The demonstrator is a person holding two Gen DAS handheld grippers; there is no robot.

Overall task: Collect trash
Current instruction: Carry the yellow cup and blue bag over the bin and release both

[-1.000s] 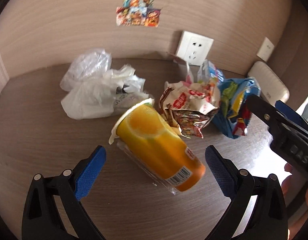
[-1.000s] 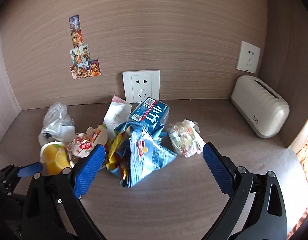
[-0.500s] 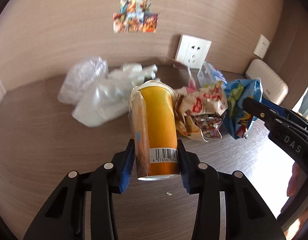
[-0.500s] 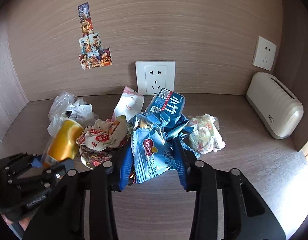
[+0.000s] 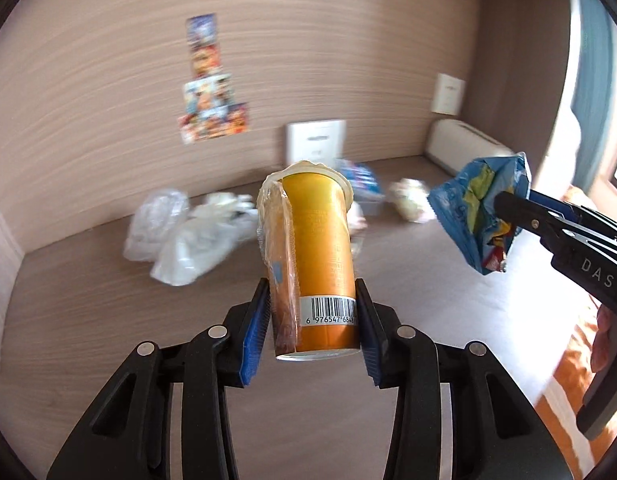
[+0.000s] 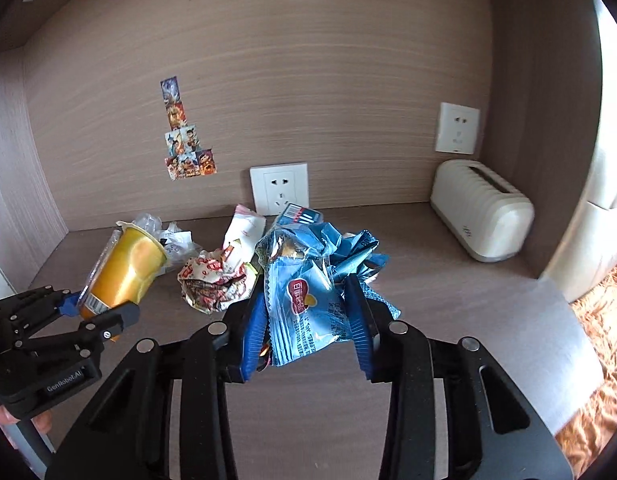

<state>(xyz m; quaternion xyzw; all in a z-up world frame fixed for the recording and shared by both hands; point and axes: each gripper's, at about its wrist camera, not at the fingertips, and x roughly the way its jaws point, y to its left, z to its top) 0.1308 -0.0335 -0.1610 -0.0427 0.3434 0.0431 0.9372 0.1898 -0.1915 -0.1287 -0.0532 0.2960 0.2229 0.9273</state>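
Since a second ago, both loads have been lifted clear of the bench (image 6: pixel 448 300): the cup (image 5: pixel 320 256) that lay on its side between spread fingers is now clenched by the left hand-held gripper (image 5: pixel 313 332), and the blue bag (image 6: pixel 308 308), then resting in the heap, is pinched by the right hand-held gripper (image 6: pixel 306 328).

Nearest in the left view, the cup is held by its base end, its long axis running forward from the jaws with the rim pointed away, and a wrapped strip is pressed against its left side. The bag is seen to the right of it, at about the same height, and well apart.

No bin is shown in either view, so it is judged that the coming carry leads out of frame; which hand lies nearer to it cannot be told.

Farther off, still on the bench, are a crumpled red-and-white wrapper (image 6: pixel 212 280), clear plastic bags (image 5: pixel 188 236) and a blue box (image 6: pixel 302 214). Only the right view shows these sharply; the left view's background is blurred, but it alone shows the cup's barcode and the strip. At the back are a socket (image 6: pixel 279 188) and a white appliance (image 6: pixel 480 208).
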